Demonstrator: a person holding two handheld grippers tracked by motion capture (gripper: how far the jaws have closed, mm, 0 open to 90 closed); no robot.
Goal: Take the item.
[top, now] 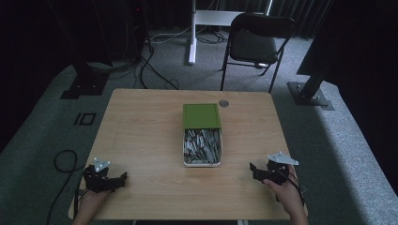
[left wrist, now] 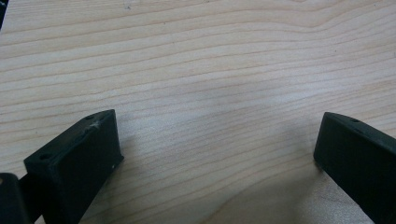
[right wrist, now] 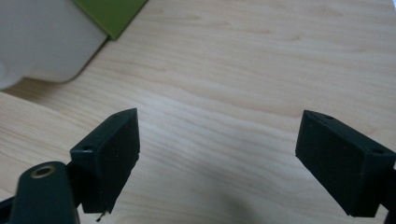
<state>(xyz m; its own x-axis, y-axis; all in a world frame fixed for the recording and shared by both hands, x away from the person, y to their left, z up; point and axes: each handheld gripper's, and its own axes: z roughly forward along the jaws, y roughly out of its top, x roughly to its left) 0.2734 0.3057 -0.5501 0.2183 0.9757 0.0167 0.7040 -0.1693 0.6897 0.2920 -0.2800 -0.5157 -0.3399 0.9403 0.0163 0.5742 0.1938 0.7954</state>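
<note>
Tongs idle, both of mine, at the near edge of the wooden table (top: 141, 131). Left gripper (top: 123, 177) sits at the near-left corner, my left hand (top: 91, 201) on it, grey plate on top, cable trailing off the table edge. In the left gripper view its jaws stand wide apart with bare wood grain between them, gripping nothing. Right gripper (top: 252, 168) sits at the near-right side, my right hand (top: 284, 190) holding it, jaws pointing left toward the middle. In the right gripper view those jaws are also spread wide, empty, plain tabletop between them.

White box (top: 184, 154) lies in the table's middle, between the two grippers and well apart from each, long side running away from me. Green lid (top: 201, 116) covers its far half; near half is open and packed with small silvery pieces (top: 202, 145), too small to tell what they are. Right gripper view catches a white corner of the box (right wrist: 42, 42) and a bit of the green lid (right wrist: 112, 14) at upper left. Small grey round disc (top: 224, 103) lies on the table just beyond the lid's far-right corner.

Black folding chair (top: 256, 42) stands on grey carpet past the far edge.
</note>
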